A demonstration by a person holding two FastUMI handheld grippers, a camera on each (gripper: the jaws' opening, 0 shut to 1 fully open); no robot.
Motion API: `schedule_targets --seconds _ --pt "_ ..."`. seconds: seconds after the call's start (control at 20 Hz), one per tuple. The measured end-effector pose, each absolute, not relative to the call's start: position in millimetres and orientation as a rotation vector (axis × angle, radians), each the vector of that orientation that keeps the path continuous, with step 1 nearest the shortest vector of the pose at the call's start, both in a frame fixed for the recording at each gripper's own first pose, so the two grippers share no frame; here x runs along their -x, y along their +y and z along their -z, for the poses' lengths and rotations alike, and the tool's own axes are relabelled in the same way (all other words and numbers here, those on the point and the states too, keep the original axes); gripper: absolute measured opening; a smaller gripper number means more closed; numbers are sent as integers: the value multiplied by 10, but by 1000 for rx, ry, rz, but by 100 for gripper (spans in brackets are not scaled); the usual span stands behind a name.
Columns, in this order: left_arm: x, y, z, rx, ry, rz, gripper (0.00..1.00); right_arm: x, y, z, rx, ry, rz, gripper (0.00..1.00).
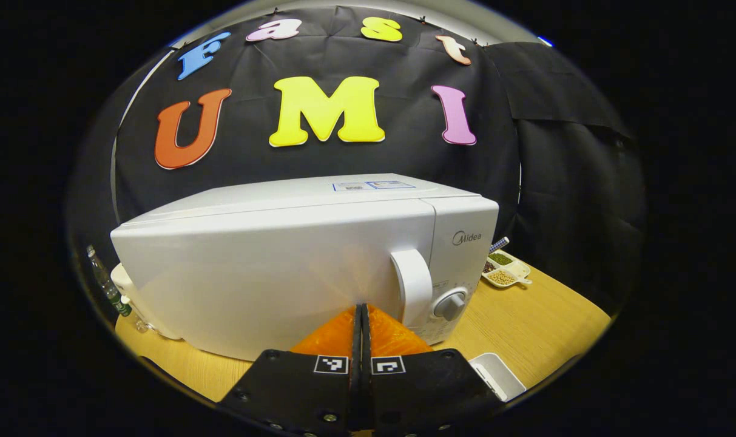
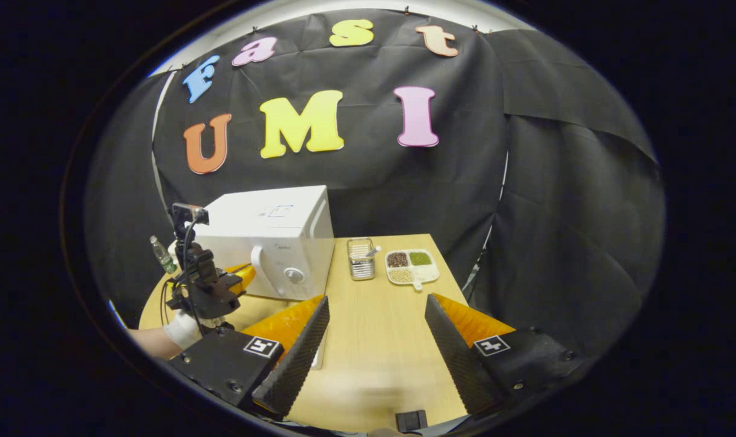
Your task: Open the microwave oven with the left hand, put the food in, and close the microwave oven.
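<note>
The white microwave (image 1: pixel 270 273) stands on the wooden table (image 1: pixel 525 328) with its door closed; its upright handle (image 1: pixel 411 285) sits beside a round dial (image 1: pixel 451 305). My left gripper (image 1: pixel 361 311) is shut with nothing between its fingers, close in front of the door and just left of the handle. In the right gripper view, the microwave (image 2: pixel 270 237) is at the back left, with the left gripper (image 2: pixel 241 274) held by a gloved hand (image 2: pixel 179 331) in front of it. My right gripper (image 2: pixel 377 301) stands open over the table, holding nothing. A white rectangular dish (image 1: pixel 495 375) lies near the table's front.
A divided dish of beans (image 2: pixel 411 266) and a metal mesh basket (image 2: pixel 361 258) stand to the right of the microwave. A plastic bottle (image 2: pixel 162 255) stands at the microwave's left. Bare tabletop (image 2: pixel 380 340) lies between my right fingers.
</note>
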State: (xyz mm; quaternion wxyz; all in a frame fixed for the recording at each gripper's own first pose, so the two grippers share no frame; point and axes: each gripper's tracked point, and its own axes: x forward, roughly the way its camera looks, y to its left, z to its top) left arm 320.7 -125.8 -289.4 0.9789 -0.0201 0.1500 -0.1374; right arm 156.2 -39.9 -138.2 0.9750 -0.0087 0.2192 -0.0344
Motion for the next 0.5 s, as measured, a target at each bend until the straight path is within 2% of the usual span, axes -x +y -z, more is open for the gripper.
schedule_targets --seconds 0.15,0.3,0.35,0.5 --pt "-3028 -1200 2814 20 285 276 0 -1514 -397 1379 5 432 72 100" --pt "-2791 -990 2813 -41 283 206 0 -1386 -381 1360 14 419 77 100" --pt "-2651 -1028 2822 -26 298 232 4 -1340 -375 1348 15 410 83 100" --pt "-2343 -903 2871 -92 301 217 95 -1147 -361 1348 25 393 106 100"
